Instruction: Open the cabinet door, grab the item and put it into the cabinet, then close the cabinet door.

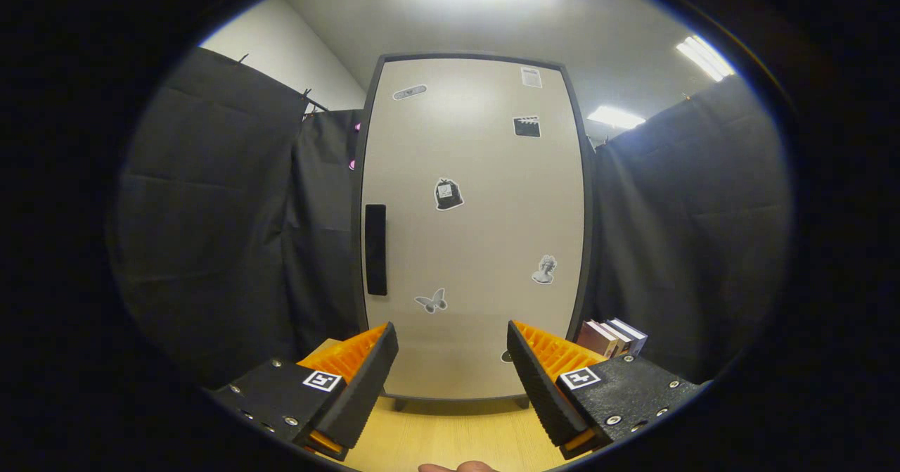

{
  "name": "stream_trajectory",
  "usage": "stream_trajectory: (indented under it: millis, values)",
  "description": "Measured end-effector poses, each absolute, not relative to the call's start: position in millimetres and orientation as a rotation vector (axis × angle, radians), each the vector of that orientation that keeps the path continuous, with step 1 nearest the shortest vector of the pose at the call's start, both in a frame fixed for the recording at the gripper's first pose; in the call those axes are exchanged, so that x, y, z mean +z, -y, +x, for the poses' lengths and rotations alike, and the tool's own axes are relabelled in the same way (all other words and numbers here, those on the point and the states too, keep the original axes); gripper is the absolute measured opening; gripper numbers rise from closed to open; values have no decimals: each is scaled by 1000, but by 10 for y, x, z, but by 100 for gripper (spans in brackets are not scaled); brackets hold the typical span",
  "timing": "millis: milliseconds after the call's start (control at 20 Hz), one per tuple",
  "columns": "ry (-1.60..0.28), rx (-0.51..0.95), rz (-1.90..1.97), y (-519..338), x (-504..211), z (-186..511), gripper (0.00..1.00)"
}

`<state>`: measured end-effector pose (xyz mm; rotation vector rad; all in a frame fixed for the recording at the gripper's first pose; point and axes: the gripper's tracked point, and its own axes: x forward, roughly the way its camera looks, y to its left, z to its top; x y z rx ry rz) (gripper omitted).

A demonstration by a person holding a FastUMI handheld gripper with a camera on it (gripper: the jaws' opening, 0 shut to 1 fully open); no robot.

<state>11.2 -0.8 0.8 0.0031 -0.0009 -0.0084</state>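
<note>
One cabinet (474,226) ahead, door (485,176) fully closed, so nothing's started. I've got the gripper (452,349) spread wide and empty, squared up to the door from well back, I'd guess for a clean line to the handle (375,249). Handle is a dark vertical bar at the door's left edge, so hinges are likely on the right. Books (612,336) stand just right of the cabinet's base, probably the item. Table (450,437) runs under the cabinet.
</note>
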Motion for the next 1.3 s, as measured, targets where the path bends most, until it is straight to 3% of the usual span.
stream_trajectory:
  millis: [600,1300]
  values:
    - [11,17,10,-188,56,403,97]
    - [13,60,2,-785,58,1446,97]
